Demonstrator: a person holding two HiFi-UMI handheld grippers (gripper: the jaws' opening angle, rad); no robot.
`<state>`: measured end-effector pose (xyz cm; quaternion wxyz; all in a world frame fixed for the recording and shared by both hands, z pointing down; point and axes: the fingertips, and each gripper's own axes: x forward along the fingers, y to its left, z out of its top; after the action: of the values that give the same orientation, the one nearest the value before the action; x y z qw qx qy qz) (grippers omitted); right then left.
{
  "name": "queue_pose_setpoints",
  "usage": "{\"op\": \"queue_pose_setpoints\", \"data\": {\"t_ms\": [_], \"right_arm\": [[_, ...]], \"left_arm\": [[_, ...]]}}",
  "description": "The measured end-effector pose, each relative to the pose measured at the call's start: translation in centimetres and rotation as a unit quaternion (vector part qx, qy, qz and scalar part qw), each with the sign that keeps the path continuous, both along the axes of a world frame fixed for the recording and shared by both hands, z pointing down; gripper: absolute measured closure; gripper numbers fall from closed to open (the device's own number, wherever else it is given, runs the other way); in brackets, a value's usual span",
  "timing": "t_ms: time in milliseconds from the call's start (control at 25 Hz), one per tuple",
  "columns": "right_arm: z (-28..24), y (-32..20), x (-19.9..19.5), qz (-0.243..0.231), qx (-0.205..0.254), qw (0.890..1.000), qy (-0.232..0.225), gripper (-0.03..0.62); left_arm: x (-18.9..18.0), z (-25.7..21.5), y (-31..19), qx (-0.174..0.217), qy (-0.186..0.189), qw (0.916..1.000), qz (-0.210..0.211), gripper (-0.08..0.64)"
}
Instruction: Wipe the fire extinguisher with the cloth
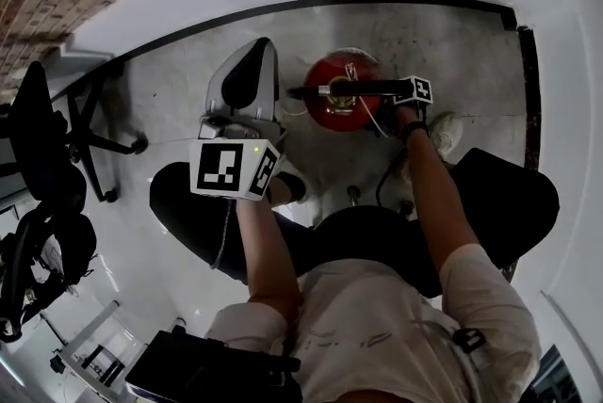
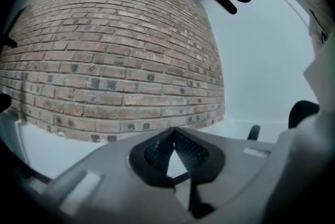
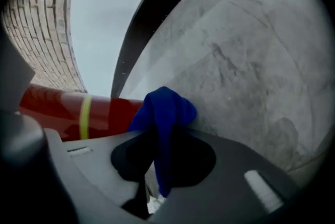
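Note:
A red fire extinguisher (image 1: 336,98) stands upright on the grey floor, directly below me. In the right gripper view its red body with a yellow band (image 3: 84,113) runs along the left side. My right gripper (image 3: 157,136) is shut on a blue cloth (image 3: 165,108), which bunches over the jaw tips close beside the extinguisher. The head view shows only that gripper's marker cube (image 1: 418,90), just right of the extinguisher's top. My left gripper (image 1: 256,53) is raised left of the extinguisher, apart from it. It (image 2: 174,133) is shut on nothing and faces a brick wall.
A black baseboard (image 1: 330,4) runs along the white wall behind the extinguisher. A black office chair (image 1: 42,147) with a wheeled base stands at the left. My shoe (image 1: 443,133) is on the floor right of the extinguisher. A black bag (image 1: 203,373) hangs at my front.

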<state>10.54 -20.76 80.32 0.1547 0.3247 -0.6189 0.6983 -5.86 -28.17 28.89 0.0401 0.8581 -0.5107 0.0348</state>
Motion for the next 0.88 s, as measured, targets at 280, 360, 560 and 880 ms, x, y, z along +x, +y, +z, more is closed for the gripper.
{"op": "queue_pose_setpoints", "data": {"t_ms": [280,360,560,880], "right_arm": [[-24.8,-10.7,-0.8,-0.098,0.145,0.968,-0.182,0.534],[-31.8,-11.6,-0.7,-0.140,0.179,0.952,-0.204,0.534],[-46.2,-12.0,-2.5,-0.270,0.295,0.874,-0.277,0.535],[-45.2,-4.3,-7.5,-0.478,0.172,0.805,-0.305,0.535]], "left_arm": [[-0.3,-1.8,-2.7,0.007,0.006,0.9998,0.018,0.558],[-0.5,-2.4,-3.3,0.011,0.009,0.9996,0.023,0.558],[-0.6,-3.8,-5.1,0.041,0.015,0.9983,0.038,0.558],[-0.2,-2.6,-5.7,0.021,0.014,0.9986,0.046,0.558]]}}
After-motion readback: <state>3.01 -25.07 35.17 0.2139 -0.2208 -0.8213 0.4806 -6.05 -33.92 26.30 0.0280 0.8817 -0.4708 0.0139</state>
